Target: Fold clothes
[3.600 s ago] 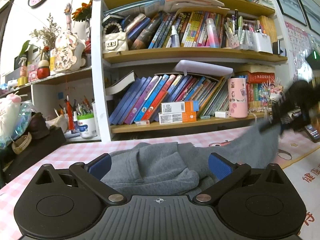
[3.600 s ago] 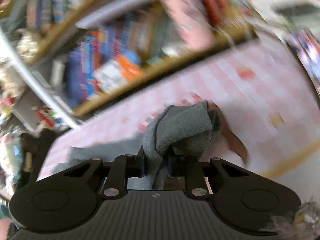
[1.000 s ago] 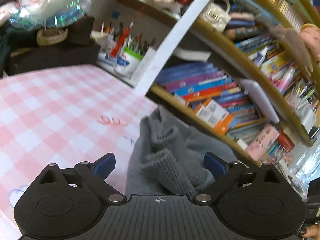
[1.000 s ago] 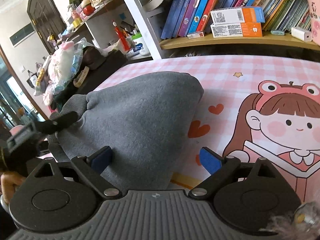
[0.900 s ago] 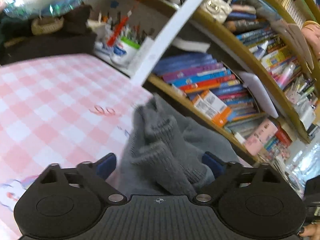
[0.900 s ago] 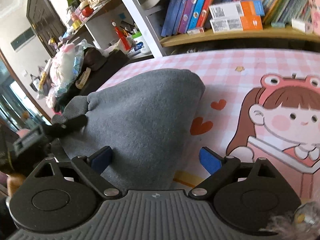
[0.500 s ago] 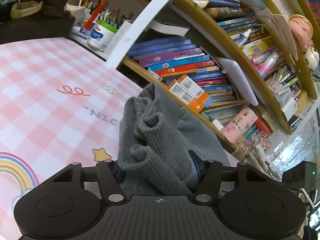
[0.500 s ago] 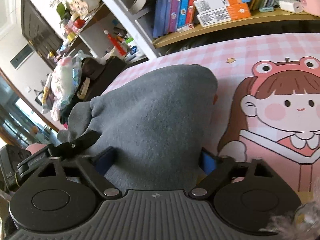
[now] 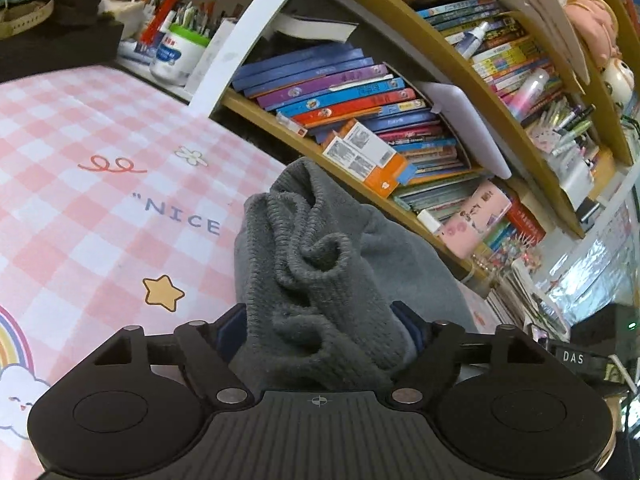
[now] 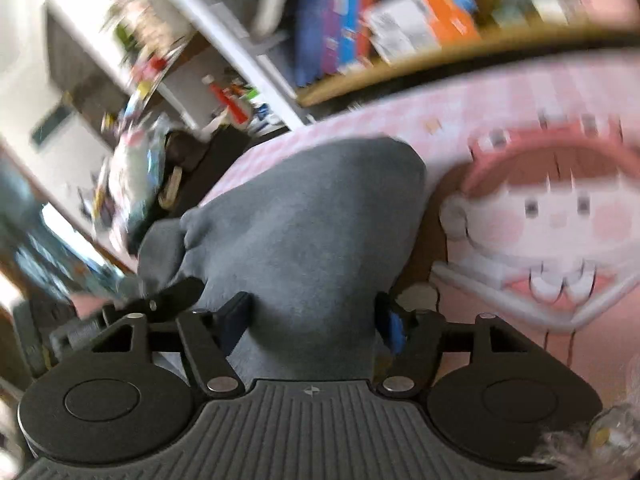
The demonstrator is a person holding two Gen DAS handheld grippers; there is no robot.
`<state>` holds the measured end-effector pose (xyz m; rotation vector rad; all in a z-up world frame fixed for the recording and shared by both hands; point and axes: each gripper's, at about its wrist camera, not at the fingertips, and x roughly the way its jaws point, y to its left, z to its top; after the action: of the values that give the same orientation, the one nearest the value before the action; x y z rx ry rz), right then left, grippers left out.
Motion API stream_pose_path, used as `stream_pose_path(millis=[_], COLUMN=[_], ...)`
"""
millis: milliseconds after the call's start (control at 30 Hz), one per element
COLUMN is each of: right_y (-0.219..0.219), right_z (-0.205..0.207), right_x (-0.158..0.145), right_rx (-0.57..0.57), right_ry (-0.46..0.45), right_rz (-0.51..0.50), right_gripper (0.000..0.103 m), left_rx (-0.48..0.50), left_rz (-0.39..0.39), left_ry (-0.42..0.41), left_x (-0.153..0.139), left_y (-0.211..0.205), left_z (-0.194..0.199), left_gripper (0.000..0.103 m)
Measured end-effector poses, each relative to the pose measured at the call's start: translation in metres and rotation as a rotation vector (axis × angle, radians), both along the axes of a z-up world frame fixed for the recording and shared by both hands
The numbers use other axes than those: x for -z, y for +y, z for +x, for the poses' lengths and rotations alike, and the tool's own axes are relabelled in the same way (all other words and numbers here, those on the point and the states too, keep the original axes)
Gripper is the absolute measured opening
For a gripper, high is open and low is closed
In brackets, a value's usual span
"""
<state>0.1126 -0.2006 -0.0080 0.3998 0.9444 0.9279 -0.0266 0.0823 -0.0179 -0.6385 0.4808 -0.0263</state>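
Left gripper [image 9: 324, 328] clamped on bunched ribbed hem of sweater [image 9: 320, 264], right gripper [image 10: 312, 320] pinching its body; lift evenly toward 12 o'clock, keep cloth taut.

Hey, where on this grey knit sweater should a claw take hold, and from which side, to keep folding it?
Grip the grey knit sweater by its ribbed hem, coming in low along the pink checked tablecloth from the near edge. The rib is thick and bunched into ridges, so it fills the jaws, as in the left claw. The right claw takes the smooth body fabric, probably slippier.
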Motion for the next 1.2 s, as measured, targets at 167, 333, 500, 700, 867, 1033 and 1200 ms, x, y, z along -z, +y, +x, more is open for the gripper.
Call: stream_pose_path(millis=[167, 333, 500, 700, 867, 1033, 1200], right_y=[-0.002, 0.003, 0.004, -0.002, -0.007, -0.013, -0.020], right_z=[0.003, -0.010, -0.023, -0.018, -0.005, 0.021, 0.047], right_x=[0.008, -0.006, -0.022, -0.031, -0.039, -0.044, -0.042], right_rx=[0.007, -0.012, -0.009, -0.006, 0.010, 0.039, 0.080], right_ry=[0.081, -0.045, -0.225, -0.282, -0.315, -0.336, -0.340], right_rz=[0.058, 0.025, -0.015, 0.003, 0.011, 0.006, 0.001], right_gripper=[0.057, 0.043, 0.040, 0.039, 0.039, 0.039, 0.039], left_rx=[-0.022, -0.004, 0.023, 0.041, 0.062, 0.080, 0.090], left_rz=[-0.039, -0.082, -0.089, -0.083, -0.073, -0.069, -0.050], left_ry=[0.007, -0.023, -0.076, -0.112, -0.120, -0.115, -0.131], left_x=[0.004, 0.002, -0.001, -0.013, -0.021, -0.021, -0.021], left_y=[0.000, -0.001, -0.006, -0.010, -0.012, -0.016, -0.023], left_z=[0.005, 0.004, 0.003, 0.013, 0.036, 0.068, 0.102], left_gripper=[0.077, 0.060, 0.057, 0.057, 0.058, 0.058, 0.058])
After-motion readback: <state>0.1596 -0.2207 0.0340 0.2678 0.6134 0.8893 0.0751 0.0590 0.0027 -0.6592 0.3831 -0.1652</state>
